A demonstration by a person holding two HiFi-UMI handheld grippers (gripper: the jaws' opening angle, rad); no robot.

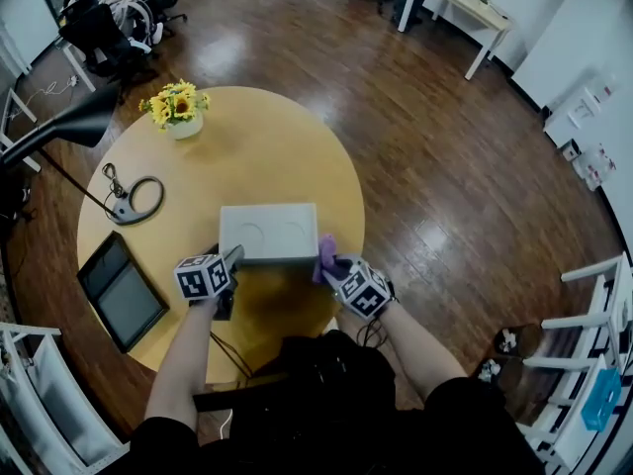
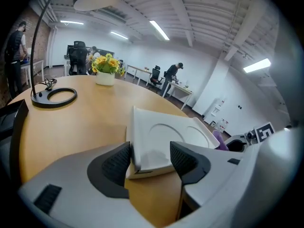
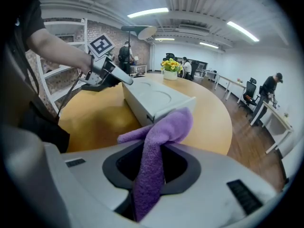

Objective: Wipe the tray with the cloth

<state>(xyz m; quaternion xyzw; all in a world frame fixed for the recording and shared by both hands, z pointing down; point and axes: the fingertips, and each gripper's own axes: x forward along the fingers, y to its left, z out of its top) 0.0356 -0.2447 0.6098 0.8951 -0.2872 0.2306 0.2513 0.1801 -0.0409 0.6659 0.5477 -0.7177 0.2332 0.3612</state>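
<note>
A white rectangular tray (image 1: 267,231) with two round hollows lies on the round wooden table (image 1: 287,156), near its front edge. My left gripper (image 1: 233,258) is at the tray's near left corner. In the left gripper view the tray (image 2: 166,132) has that corner between the wide-apart pads (image 2: 116,163), and the left gripper (image 2: 149,161) is open. My right gripper (image 1: 332,267) is by the tray's near right corner, shut on a purple cloth (image 1: 325,255). In the right gripper view the cloth (image 3: 159,141) hangs out of the right gripper (image 3: 152,175), just short of the tray (image 3: 152,96).
A pot of sunflowers (image 1: 178,107) stands at the table's far left. A black desk lamp's ring base (image 1: 135,201) and a dark tablet (image 1: 121,293) lie to the left of the tray. White racks (image 1: 40,404) stand at both lower corners. People sit at desks (image 1: 109,8) beyond.
</note>
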